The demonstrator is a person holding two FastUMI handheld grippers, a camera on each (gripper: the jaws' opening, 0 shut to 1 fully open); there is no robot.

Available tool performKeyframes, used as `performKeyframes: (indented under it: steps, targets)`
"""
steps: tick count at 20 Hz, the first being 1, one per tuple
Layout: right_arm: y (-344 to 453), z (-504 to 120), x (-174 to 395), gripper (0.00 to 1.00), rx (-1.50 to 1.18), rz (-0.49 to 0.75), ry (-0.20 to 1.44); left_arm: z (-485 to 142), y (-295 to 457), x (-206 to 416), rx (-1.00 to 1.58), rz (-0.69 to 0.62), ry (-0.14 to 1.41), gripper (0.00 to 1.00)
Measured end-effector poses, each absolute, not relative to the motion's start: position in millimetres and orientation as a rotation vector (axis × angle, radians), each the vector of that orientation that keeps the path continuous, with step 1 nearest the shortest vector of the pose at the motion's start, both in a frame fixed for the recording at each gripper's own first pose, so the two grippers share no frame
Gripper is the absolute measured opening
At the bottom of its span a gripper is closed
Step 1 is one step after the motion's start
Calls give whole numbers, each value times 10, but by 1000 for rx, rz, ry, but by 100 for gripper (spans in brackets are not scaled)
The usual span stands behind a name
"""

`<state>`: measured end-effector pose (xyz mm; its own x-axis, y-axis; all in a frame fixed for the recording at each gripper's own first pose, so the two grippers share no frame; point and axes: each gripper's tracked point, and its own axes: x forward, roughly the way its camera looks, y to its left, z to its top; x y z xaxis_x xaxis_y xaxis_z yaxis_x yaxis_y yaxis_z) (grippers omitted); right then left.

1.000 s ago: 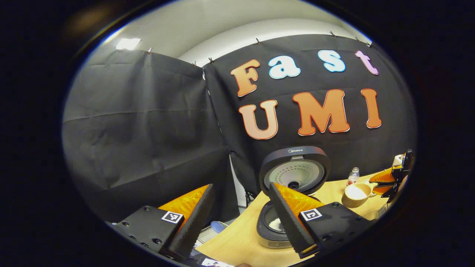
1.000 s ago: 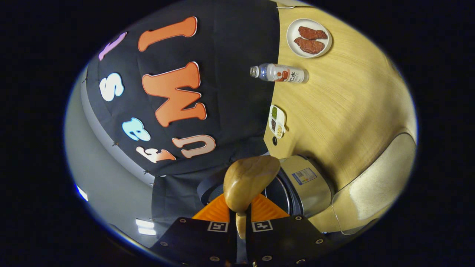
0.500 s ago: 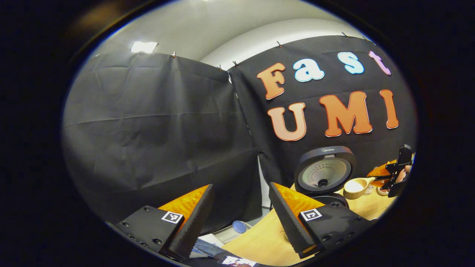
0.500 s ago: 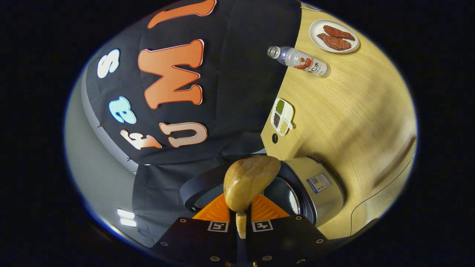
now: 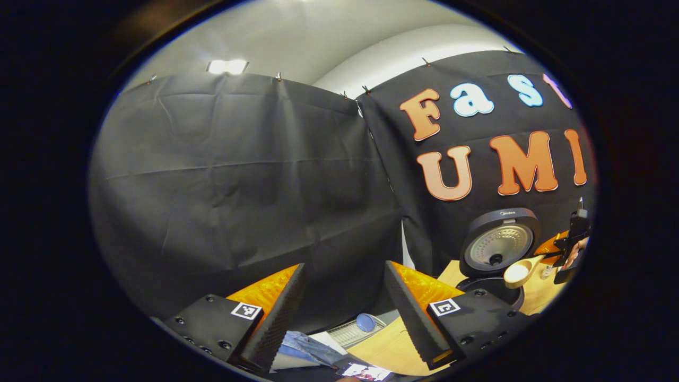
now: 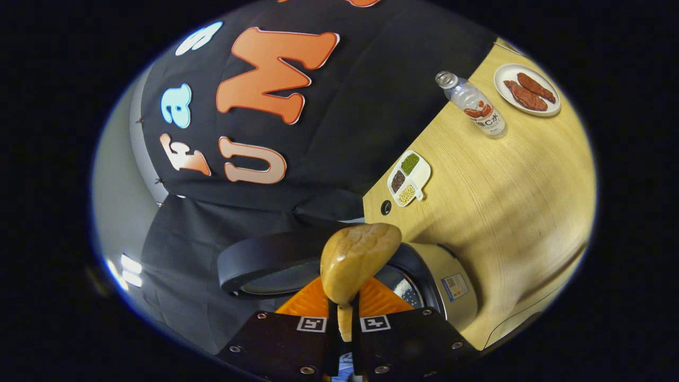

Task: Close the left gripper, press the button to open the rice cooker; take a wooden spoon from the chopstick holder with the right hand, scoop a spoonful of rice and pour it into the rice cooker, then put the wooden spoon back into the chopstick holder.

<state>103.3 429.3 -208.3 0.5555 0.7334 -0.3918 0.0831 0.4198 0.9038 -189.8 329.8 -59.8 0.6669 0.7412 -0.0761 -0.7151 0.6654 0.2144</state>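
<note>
Two grippers in play. Left gripper (image 5: 345, 313), black with orange fingers: jaws wide apart, nothing between them, raised off light wooden table (image 5: 387, 345) edge, facing black cloth wall. Further right, black-lidded rice cooker (image 5: 496, 254) stands open, lid upright. Pale wooden spoon (image 5: 520, 271) hovers just over cooker's pot, bowl tilted, whitish rice inside. Right gripper (image 6: 344, 313): jaws closed tight on spoon handle, spoon bowl directly above open cooker. Chopstick holder: cannot tell where.
</note>
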Motion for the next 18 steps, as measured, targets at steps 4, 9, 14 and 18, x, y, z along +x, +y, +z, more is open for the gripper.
performKeyframes:
  steps: [4,9,14,18]
  targets:
    - [4377,-2206,951,9,883,505,867,-526,3325,-1979,173,826,147,94]
    - [4497,-2159,934,9,684,559,772,-406,3332,-1979,153,804,117,91]
    - [4567,-2106,907,9,503,589,677,-396,3364,-1969,138,799,112,91]
    - [4606,-2078,869,9,405,620,621,-431,3368,-1971,119,796,117,99]
